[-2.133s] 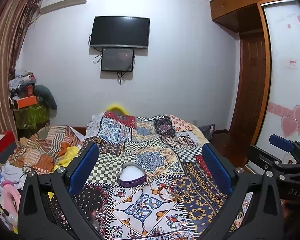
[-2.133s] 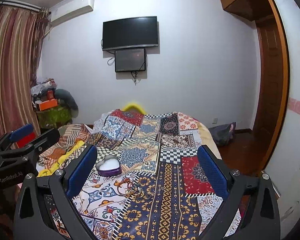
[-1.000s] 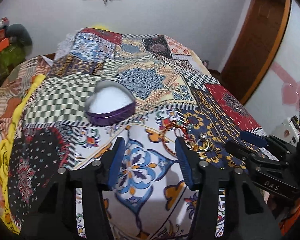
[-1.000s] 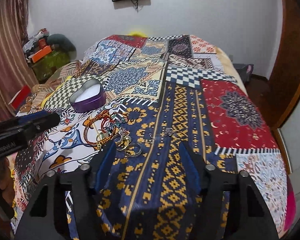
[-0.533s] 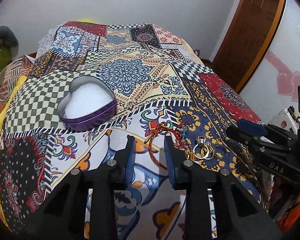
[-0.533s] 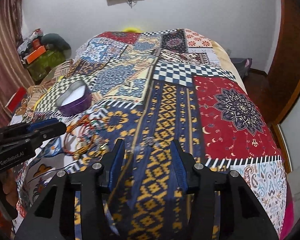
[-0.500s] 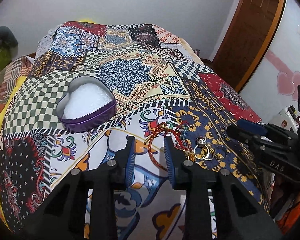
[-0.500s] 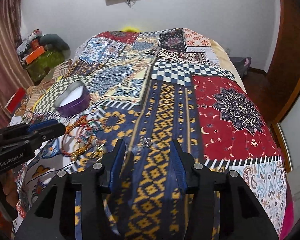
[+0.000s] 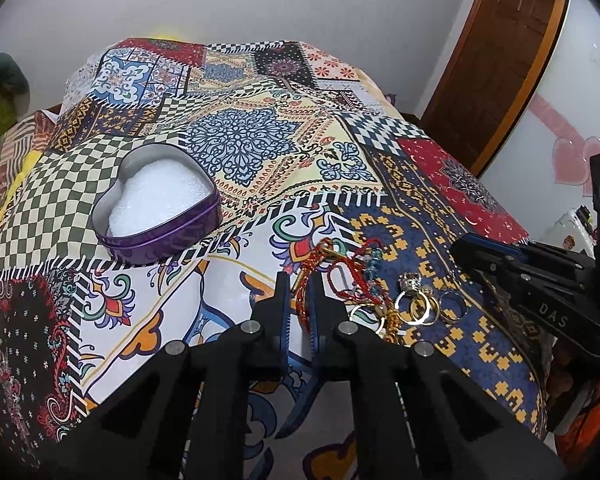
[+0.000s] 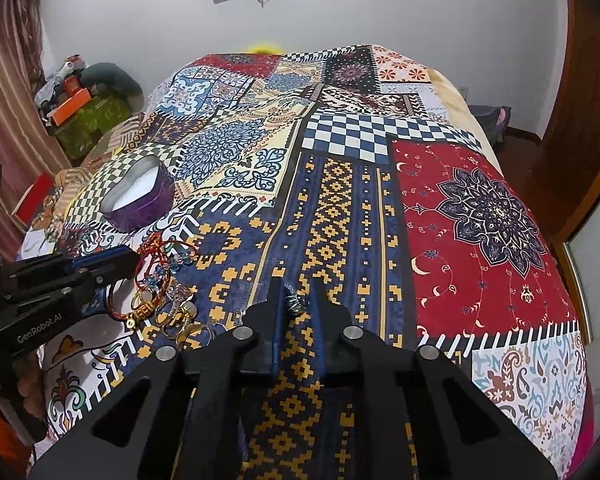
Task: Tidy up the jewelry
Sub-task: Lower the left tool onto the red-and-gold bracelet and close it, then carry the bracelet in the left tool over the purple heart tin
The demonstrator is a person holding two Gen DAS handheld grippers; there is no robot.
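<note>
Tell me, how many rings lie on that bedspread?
4 I can make out, clustered right of the red cord bracelet: a stone-set ring, a gold ring overlapping it, a silvery ring farthest right, a second gold ring nearest the cords. Others may be hidden.

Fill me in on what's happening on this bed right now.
A person is sorting jewelry on a patchwork bedspread with two handheld grippers. The left gripper is nearly shut around a red cord bracelet from the tangle beside some rings. The right gripper is closed around a small silvery piece, too small to identify. The open heart-shaped purple tin, lined with white padding, holds no jewelry yet.
</note>
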